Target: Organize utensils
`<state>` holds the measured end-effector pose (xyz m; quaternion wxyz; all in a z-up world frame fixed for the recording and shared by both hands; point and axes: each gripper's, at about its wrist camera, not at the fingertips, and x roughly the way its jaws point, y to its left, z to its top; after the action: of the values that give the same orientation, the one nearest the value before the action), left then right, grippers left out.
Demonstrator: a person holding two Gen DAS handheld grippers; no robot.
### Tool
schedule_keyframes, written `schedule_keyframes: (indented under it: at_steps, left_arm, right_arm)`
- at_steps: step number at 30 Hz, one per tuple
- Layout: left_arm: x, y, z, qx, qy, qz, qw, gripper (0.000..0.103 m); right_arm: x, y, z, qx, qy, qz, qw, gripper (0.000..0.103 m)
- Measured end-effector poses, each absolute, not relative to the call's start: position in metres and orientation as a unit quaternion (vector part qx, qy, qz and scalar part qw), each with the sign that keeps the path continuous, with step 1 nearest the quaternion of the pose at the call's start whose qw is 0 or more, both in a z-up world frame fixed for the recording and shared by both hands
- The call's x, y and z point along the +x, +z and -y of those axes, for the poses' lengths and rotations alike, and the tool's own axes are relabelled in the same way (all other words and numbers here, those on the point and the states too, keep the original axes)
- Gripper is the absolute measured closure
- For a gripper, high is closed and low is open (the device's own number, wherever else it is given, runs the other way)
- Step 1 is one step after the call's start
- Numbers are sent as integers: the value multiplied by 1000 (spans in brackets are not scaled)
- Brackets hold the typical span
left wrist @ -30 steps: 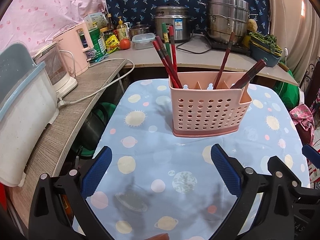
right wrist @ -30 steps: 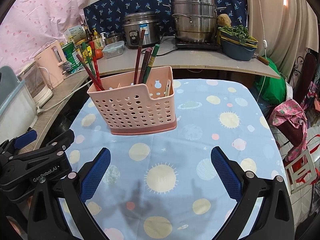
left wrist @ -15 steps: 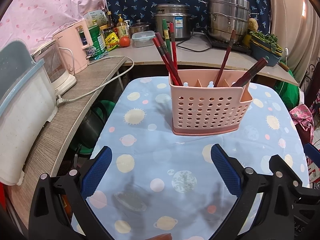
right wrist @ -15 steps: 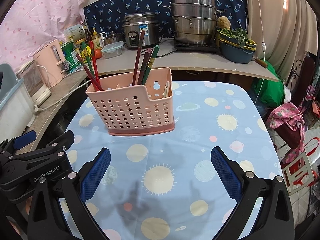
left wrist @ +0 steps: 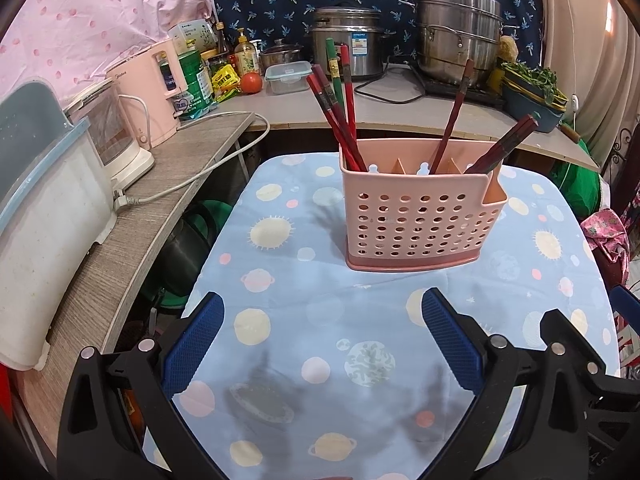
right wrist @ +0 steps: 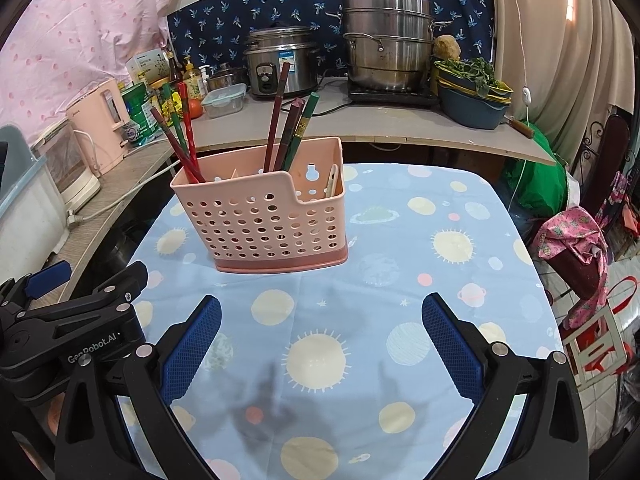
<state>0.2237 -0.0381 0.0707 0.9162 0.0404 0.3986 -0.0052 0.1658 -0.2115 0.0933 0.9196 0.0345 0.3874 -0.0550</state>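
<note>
We see our left gripper (left wrist: pixel 320 332) and right gripper (right wrist: pixel 320 332) alike: black plastic frames with silver screws, blue textured pads (right wrist: pixel 192 354), and white "GenRobot.AI" lettering (right wrist: pixel 91 353) on the left one's side.

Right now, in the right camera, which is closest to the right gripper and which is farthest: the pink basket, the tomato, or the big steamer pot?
From the right gripper:
1. Pink basket, on the table, just ahead and left.
2. Tomato, on the counter, far left.
3. Steamer pot, at the back wall, right.
</note>
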Motion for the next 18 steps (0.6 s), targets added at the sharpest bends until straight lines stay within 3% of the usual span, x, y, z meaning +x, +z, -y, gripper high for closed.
schedule_keyframes:
  at_steps: [18]
  left_arm:
    - [223,69,39,43,0,-400,916,8]
  right_arm:
    - [165,93,211,34,-56,-388,919,6]
